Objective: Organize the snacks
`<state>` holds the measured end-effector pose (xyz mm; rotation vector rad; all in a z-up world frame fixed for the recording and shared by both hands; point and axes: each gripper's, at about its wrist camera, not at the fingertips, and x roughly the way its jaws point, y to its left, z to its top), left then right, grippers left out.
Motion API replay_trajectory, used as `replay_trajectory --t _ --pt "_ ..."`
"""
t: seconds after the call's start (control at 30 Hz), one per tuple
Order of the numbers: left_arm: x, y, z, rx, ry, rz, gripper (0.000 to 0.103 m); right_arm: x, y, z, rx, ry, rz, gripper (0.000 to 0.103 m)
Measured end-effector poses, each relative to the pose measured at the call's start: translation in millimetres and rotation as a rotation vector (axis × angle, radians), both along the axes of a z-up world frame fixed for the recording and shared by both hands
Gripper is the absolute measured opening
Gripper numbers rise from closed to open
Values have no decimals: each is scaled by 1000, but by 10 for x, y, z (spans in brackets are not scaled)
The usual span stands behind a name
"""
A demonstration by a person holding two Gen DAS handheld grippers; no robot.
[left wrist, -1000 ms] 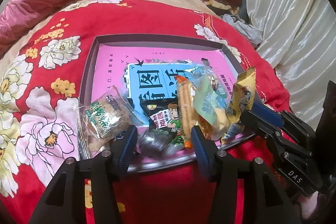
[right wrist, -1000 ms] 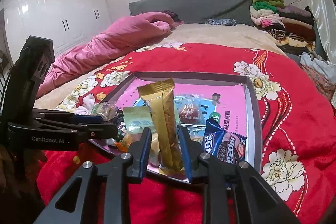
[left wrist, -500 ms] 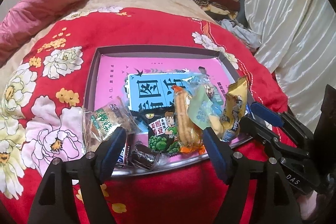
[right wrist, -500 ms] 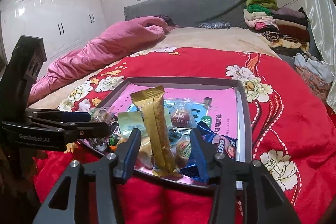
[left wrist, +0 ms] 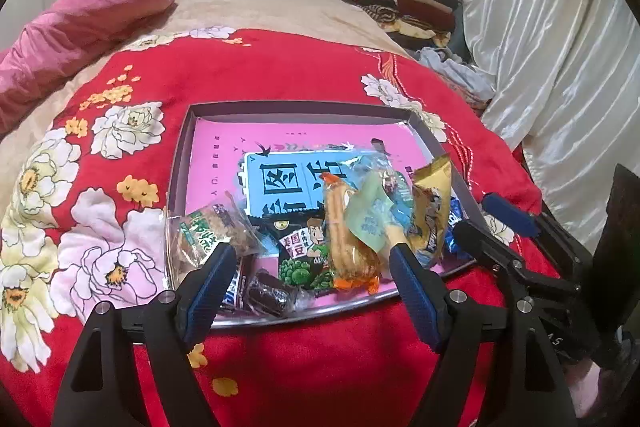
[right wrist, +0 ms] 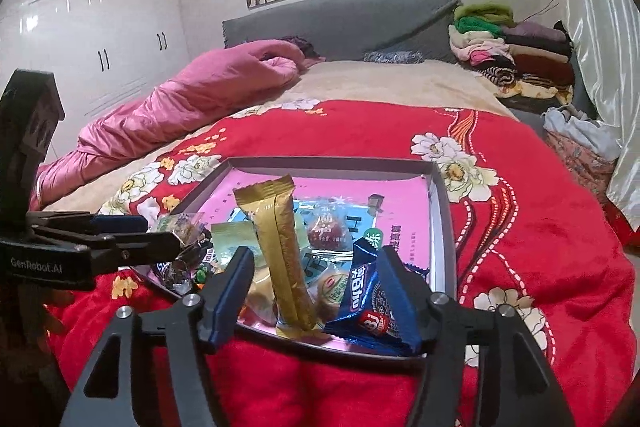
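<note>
Both grippers hang at the near rim of the shallow grey tray (left wrist: 182, 163) on the bed's red floral blanket (left wrist: 280, 67), and both pairs of jaws are opening with nothing pressed between their pads. Between the jaws of the left gripper (left wrist: 310, 269) lie the dark wrapped candy (left wrist: 268, 293), the green-pea packet (left wrist: 306, 255) and the foot of the orange-ended cracker stick (left wrist: 346, 239); the clear rice-cracker bag (left wrist: 208, 231) sits just outside its left jaw. Between the jaws of the right gripper (right wrist: 316, 275) the gold bar wrapper (right wrist: 282, 247) stands propped upright, untouched, and the blue biscuit packet (right wrist: 370, 303) lies against the inner face of the right jaw, overhanging the tray's near edge. This looks like a release: snacks have been set into the tray's near end and the far half is bare. A likely next move is to draw both grippers clear without knocking the gold bar over, then pick another snack or spread the crowded pile.
</note>
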<state>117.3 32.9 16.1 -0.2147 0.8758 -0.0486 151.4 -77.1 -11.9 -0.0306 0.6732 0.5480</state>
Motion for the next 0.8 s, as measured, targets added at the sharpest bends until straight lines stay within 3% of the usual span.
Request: replay_trajectory --t 0.2,0.47,0.8 --pt "-109 -39 -18 34 17 26 80 -153 -36 55 -8 -6 -38 83" --pt "-332 -58 -68 20 44 41 80 -350 -38 136 -40 -6 -85 91" --pt "-637 -142 -118 23 75 28 80 -639 -187 139 6 125 -185 97"
